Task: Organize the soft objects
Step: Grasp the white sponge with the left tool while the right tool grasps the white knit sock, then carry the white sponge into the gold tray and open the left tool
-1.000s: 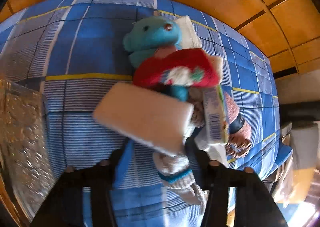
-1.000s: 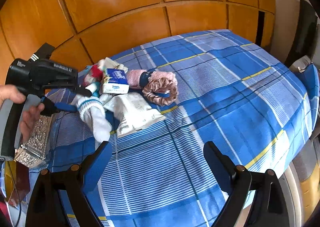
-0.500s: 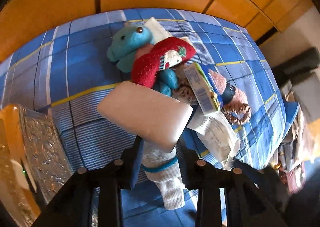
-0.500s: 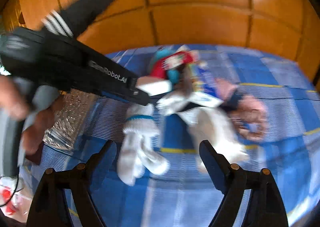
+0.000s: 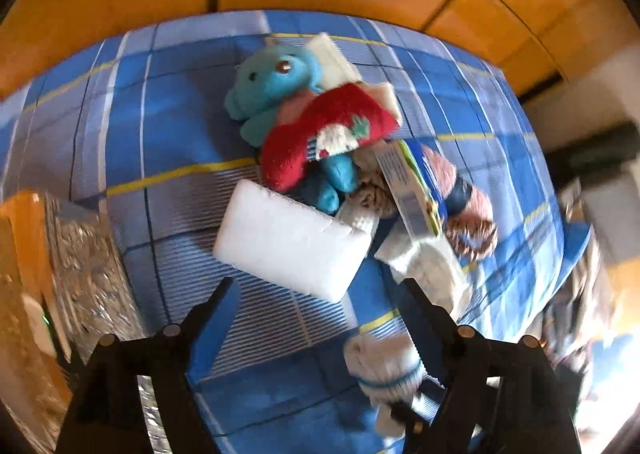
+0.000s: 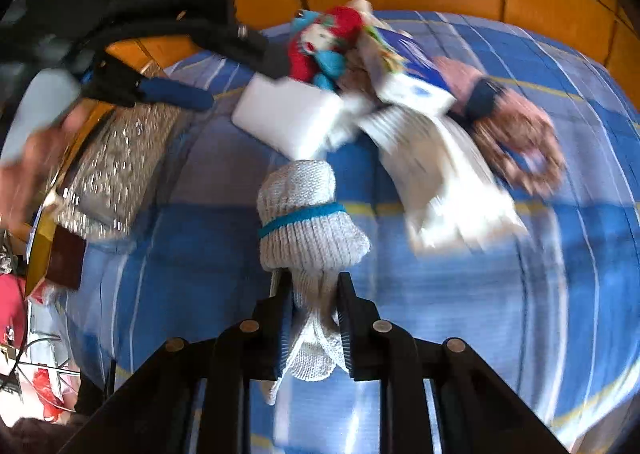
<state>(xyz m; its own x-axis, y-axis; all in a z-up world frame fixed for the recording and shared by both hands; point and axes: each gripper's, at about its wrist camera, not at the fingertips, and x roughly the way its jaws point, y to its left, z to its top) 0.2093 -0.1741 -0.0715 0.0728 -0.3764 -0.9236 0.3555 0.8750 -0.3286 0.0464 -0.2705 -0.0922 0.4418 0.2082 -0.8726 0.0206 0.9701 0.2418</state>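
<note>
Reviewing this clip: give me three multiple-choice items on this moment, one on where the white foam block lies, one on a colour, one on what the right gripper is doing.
1. Where does the white foam block lie?
A. on the checked bedcover, just in front of the blue plush toy
B. inside the silver box
C. on the floor

2. What colour is the band round the white sock?
A. red
B. blue
C. yellow

3. What is between the jaws of the right gripper?
A. nothing
B. the white sock
C. the pink scrunchie

Answers: 1 A, the block rests on the blue cloth by the toy's feet. 2 B, a blue stripe circles the cuff. 3 B, the jaws are closing on the sock.
</note>
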